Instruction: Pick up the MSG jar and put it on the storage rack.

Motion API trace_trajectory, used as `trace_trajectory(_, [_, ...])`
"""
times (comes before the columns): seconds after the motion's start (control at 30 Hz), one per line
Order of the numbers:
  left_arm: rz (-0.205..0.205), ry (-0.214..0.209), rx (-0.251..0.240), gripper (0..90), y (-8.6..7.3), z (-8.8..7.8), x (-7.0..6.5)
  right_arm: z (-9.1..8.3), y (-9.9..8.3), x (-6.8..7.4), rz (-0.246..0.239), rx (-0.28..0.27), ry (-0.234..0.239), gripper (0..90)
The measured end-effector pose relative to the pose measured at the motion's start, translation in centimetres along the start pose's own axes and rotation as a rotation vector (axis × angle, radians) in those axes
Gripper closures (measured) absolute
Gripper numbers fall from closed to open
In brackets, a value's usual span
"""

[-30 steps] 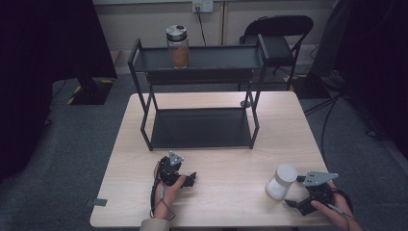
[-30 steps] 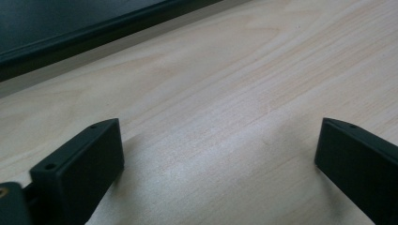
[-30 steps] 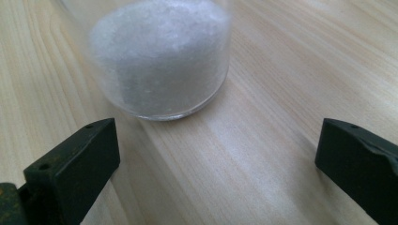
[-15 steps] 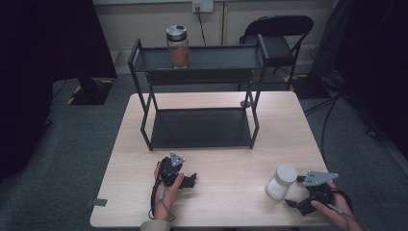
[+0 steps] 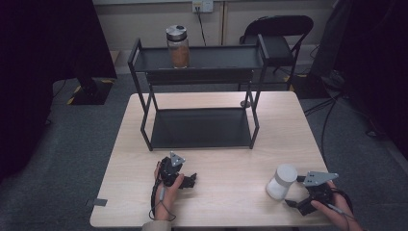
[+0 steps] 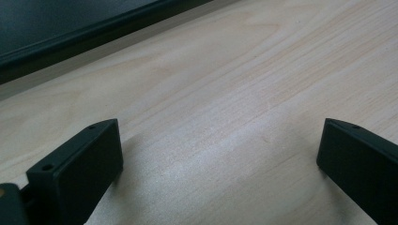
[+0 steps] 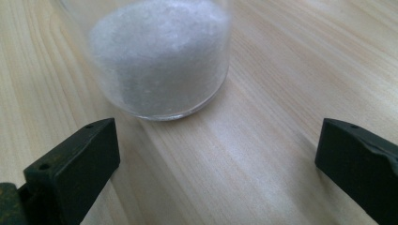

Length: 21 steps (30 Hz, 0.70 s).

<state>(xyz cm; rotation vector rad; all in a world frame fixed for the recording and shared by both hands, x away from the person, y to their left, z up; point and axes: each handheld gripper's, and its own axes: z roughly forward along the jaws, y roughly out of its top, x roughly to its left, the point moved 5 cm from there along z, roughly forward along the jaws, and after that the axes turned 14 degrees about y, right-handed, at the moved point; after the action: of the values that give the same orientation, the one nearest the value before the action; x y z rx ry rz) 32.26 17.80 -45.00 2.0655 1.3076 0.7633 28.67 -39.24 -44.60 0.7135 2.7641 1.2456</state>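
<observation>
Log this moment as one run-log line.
right gripper: open, facing white jar, apart | left gripper: open, over bare table | brown jar: top shelf

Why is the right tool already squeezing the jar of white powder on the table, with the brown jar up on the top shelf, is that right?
Not quite. The right tool is open, and the jar of white powder stands just ahead of its jaws, untouched, as the right gripper view shows. The brown jar does sit on the top shelf, and the table holds the white one.

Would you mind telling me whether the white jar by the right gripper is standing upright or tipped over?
Upright. The white jar stands on its base on the table, lid upward; the right gripper view shows its round bottom flat on the wood.
</observation>
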Motion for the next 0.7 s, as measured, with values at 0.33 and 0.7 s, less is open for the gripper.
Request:
trace_trajectory(0.33, [-0.001,0.000,0.000,0.0,0.00,0.00,0.00,0.00,0.01,0.00,0.000,0.000,0.000,0.0])
trace_trajectory(0.7, [0.000,0.000,0.000,0.0,0.00,0.00,0.00,-0.03,0.06,-0.08,-0.003,0.004,0.004,0.0])
